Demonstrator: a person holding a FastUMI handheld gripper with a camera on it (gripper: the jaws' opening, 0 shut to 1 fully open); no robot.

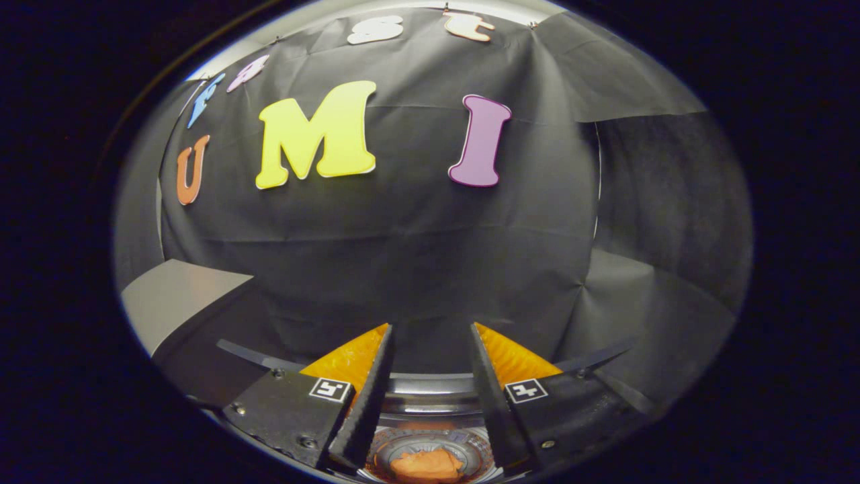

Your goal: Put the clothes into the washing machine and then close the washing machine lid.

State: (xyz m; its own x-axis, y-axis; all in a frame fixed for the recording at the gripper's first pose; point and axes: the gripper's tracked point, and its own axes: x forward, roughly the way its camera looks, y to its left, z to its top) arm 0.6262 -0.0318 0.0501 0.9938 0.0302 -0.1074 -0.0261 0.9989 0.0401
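- Gripper [430,333] open, fingers spread apart, nothing held between them.
- Fingers [368,396] point forward and up toward the booth's black cloth wall [416,255]; tips end in front of the cloth, not touching it as far as the view tells.
- Each finger base carries a small square black-and-white marker [329,388].
- Below and between the finger bases: washing machine [430,386], seen from above, its round metal rim running across just behind the fingers.
- Drum opening is uncovered; the perforated drum wall shows around the bottom.
- Clothes [427,465]: one crumpled orange piece lying at the drum bottom, centred between the two fingers, well below them, apart from both.
- Gripper hangs above the opening, not inside the drum.
- Thin dark curved strips [252,355] stick out to either side of the finger bases; can't tell what they belong to.
- Off to the left, beyond the machine, a flat grey panel [175,296] sits against the cloth; can't tell if it's the lid or a table surface.
- Right side: more black cloth, folded and creased, hanging behind the machine.
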